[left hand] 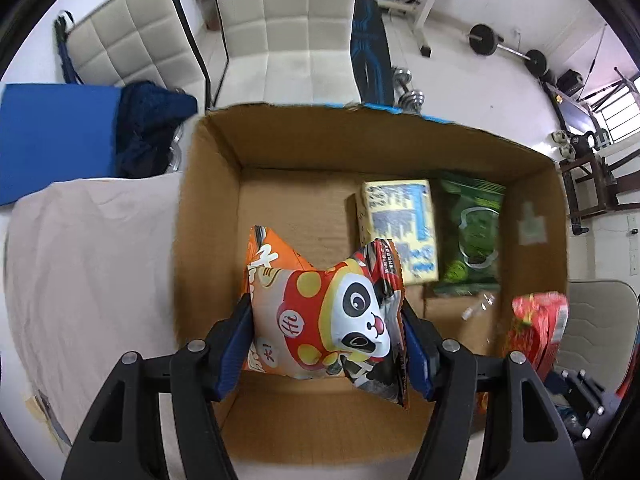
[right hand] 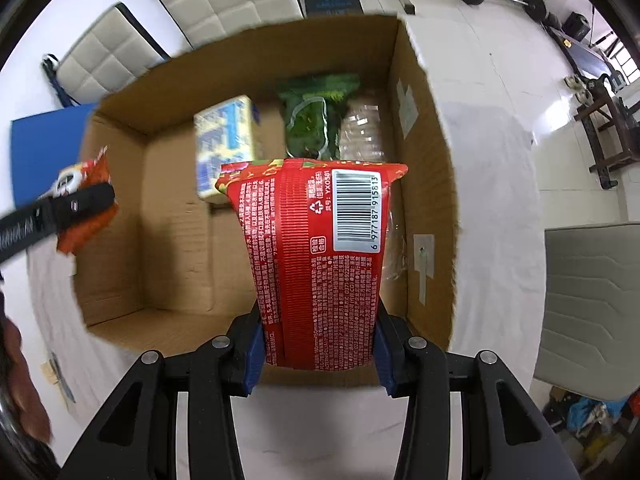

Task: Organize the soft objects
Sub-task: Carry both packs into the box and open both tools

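Cardboard box (left hand: 208, 208) sits open on a cloth-covered table (left hand: 88, 248), both grippers hanging over it pointing down. Left gripper (left hand: 326, 336) is roughly half spread, blue pads clamped on the sides of the panda bag (left hand: 332, 312), which hangs above the near-left part of the box floor. Right gripper (right hand: 320, 344) is narrower, pads squeezing the red pack (right hand: 316, 248), barcode side up, over the right half of the box. Already lying on the bottom at the far end: yellow pack (left hand: 400, 228), green bag (left hand: 472, 232) just beside it, and a clear bag (right hand: 362, 128) against the right wall in the right wrist view.

Step in hand, as I judge it: drop both packs into the box. To do it well, lower each until it is below the rim before letting go, so nothing bounces off the wall. Panda bag goes to the bare floor on the near left; red pack to the near right, in front of the green bag, not on top. Keep the two grippers apart while descending. Release by spreading the pads fully, since the soft wrappers may cling, then lift straight up.
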The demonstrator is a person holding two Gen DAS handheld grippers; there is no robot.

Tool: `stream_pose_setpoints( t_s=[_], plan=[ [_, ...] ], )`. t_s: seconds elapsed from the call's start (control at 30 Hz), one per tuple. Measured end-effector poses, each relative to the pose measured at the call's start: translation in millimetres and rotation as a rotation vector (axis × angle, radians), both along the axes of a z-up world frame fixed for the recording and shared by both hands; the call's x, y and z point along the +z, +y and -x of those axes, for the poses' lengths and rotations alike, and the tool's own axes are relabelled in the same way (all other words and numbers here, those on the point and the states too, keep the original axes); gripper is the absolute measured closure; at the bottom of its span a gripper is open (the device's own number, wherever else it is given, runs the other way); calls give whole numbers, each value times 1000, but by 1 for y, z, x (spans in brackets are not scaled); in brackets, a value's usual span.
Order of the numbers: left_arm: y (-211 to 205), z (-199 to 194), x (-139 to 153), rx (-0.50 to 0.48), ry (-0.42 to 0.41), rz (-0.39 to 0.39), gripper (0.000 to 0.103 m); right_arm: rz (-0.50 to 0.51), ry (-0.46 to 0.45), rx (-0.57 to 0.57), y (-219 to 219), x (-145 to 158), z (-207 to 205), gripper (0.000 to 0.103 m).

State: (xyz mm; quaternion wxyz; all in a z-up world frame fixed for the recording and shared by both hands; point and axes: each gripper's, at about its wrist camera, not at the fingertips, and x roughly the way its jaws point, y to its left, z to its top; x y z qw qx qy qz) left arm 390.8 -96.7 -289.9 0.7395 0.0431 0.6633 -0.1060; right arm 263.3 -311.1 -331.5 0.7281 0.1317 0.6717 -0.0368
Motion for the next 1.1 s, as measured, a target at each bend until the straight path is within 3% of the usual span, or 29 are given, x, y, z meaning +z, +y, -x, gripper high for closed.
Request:
stream_pose_setpoints(
  t_s=[0.23,0.53,0.6,0.63,0.77,0.93,1.1],
  plan=[
    [-7,-34,-43,-6,72,-40,38,16,76,11,4,-48,-12,56],
    [-4,-46,-57,41,125,-20,37,-26,162,41,9,-83,-16,54],
    [-1,-48,-56,59,133,10,37,-23,162,43,11,-82,-16,45],
    [0,-48,-54,60,129,11,36,-23,155,43,11,-80,-16,35],
    [-2,-41,-40,45,93,-19,0,7,118,55,17,-67,-15,20],
    [2,-23,-15,43,19,-14,0,16,69,59,23,-50,-11,0],
    [9,3,13,34,-62,13,0,36,22,38,23,-34,-5,0]
  ],
)
